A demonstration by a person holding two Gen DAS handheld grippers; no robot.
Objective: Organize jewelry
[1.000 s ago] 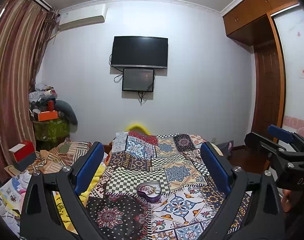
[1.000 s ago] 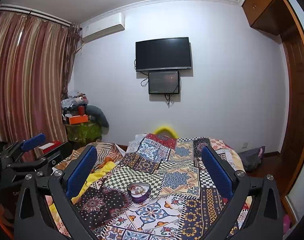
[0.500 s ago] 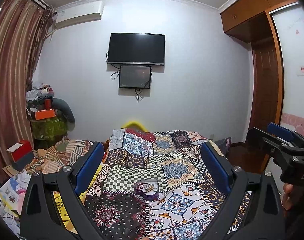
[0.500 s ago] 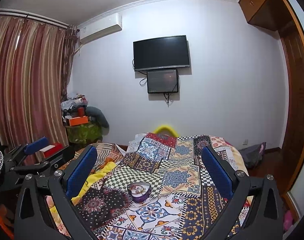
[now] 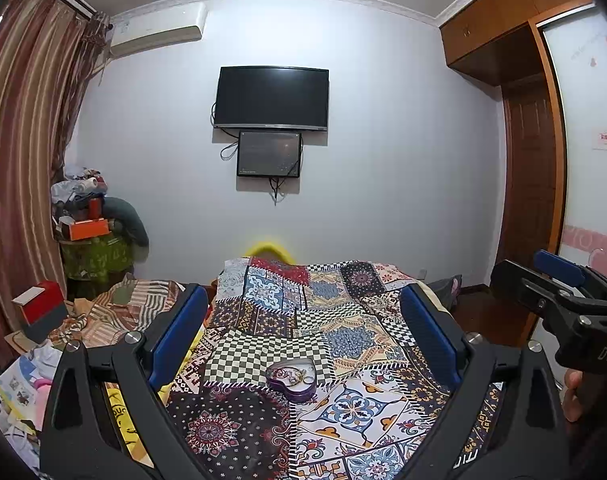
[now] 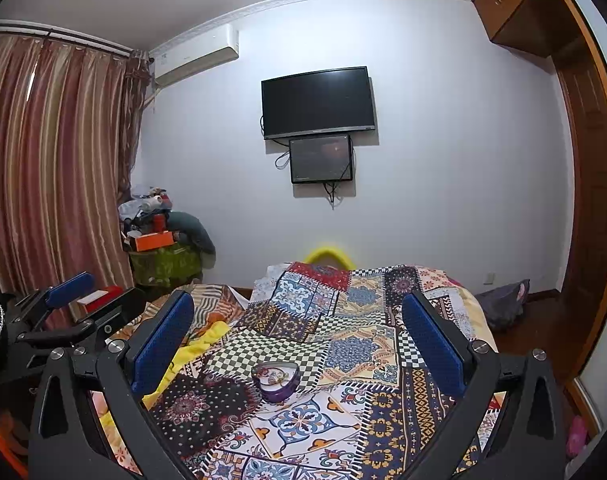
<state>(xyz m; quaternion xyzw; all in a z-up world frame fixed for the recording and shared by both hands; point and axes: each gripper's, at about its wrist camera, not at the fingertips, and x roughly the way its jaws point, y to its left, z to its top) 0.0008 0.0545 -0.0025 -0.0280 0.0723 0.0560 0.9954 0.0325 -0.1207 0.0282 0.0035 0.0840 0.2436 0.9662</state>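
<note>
Both grippers, left (image 5: 303, 332) and right (image 6: 299, 328), have tilted slightly up, fingers spread wide and empty above the heart-shaped box (image 5: 291, 378).

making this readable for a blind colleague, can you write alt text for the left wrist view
The open left gripper frames a purple heart-shaped tin with jewelry inside, resting on a patchwork quilt on a bed. The right gripper shows at the right edge, and a dark television hangs on the white wall beyond.

The left gripper (image 5: 303, 334) hangs wide open above the patchwork bedspread (image 5: 343, 320); a heart-shaped purple tin (image 5: 291, 378) sits near, between its fingers.
</note>
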